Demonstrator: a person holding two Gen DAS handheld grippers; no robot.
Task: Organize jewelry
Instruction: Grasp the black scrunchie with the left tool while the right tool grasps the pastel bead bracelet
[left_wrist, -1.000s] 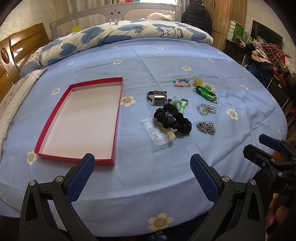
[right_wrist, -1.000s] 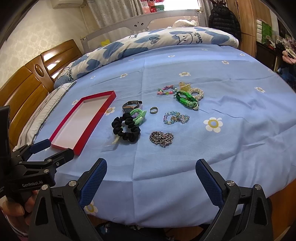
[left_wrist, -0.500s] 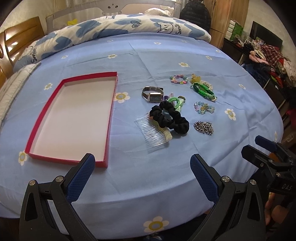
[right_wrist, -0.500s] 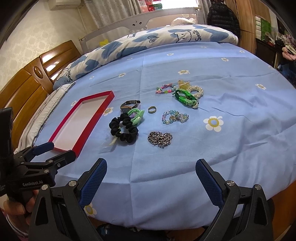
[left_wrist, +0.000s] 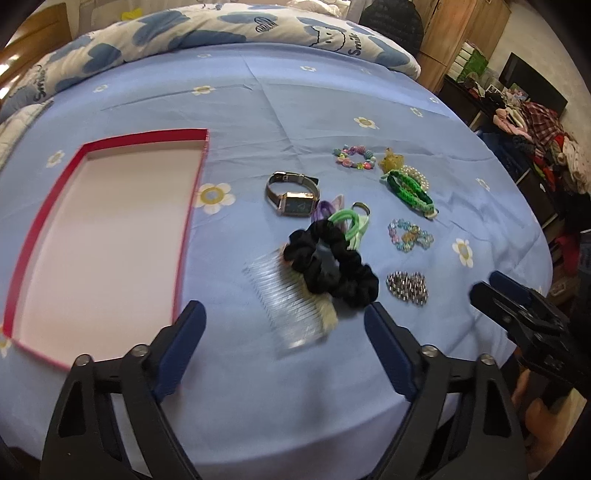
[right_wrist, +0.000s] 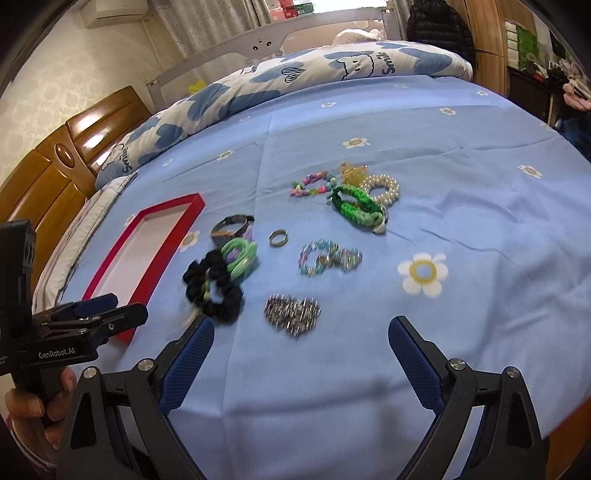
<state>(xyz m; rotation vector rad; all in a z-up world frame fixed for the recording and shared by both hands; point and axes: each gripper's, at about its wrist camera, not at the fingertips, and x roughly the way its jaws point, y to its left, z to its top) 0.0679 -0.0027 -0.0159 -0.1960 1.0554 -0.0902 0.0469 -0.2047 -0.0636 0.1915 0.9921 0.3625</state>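
An empty red-rimmed box with a pale floor lies on the blue bedsheet, left of the jewelry; it also shows in the right wrist view. Jewelry lies in a loose group: a clear hair comb, black scrunchie, watch, green coil tie, silver chain, ring, bead bracelets and a green braided bracelet. My left gripper is open just short of the comb. My right gripper is open just short of the silver chain.
A blue-and-white duvet lies along the bed's far side. A wooden headboard stands at the left. A cluttered dresser with clothes stands right of the bed. The bed's near edge is under both grippers.
Both grippers have moved forward and lower toward the jewelry. The comb and the chain now sit just ahead of the fingertips. Nothing has been picked up.
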